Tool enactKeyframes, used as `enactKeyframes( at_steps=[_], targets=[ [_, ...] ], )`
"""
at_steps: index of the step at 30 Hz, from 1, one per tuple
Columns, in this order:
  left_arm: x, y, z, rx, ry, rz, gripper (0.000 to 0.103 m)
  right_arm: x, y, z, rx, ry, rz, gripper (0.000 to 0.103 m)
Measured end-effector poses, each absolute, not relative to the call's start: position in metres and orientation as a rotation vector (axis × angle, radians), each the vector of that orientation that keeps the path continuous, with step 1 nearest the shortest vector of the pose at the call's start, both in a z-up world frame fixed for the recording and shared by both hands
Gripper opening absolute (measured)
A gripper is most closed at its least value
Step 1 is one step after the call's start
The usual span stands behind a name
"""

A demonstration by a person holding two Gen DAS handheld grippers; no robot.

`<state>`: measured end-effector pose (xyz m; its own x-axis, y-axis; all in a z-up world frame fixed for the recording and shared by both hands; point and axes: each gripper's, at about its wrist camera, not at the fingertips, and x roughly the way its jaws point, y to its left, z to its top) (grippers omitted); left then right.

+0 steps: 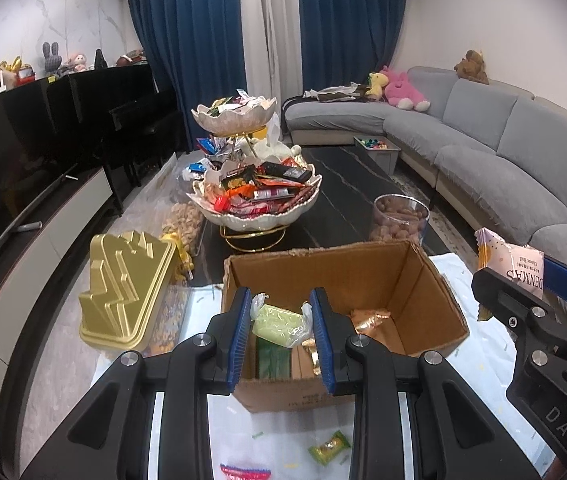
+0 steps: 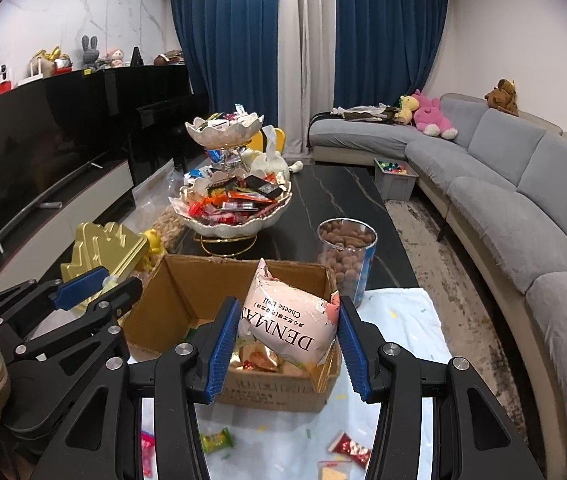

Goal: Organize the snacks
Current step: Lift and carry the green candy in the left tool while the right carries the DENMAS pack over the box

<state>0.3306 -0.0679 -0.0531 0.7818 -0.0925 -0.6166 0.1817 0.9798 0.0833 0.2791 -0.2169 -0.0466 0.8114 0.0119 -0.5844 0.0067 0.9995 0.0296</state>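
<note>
Gripping pale green wrapped snack [image 1: 279, 322] in left tool [image 1: 281, 336], right tool [image 2: 289, 340] clamping pink DENMAS bag [image 2: 287, 320]

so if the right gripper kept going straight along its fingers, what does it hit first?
Probably the cardboard box: the right gripper, shut on the pink DENMAS bag, points down over its open top, so the bag would likely meet the snacks inside or the far wall. Depth is unclear.

pink packet [image 2: 291, 326] | pale green snack [image 1: 279, 322] | brown box [image 1: 363, 280] | blue fingers [image 1: 321, 336]
</note>
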Motion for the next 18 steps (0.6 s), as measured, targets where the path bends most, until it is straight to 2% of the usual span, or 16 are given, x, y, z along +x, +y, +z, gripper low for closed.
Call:
enactKeyframes(
  at_steps=[18],
  targets=[
    [0.381,-0.072,-0.070,0.145,0.697,-0.171,0.030,0.333,-0.216,-0.060,0.044,0.681,0.018,0.050]
  ],
)
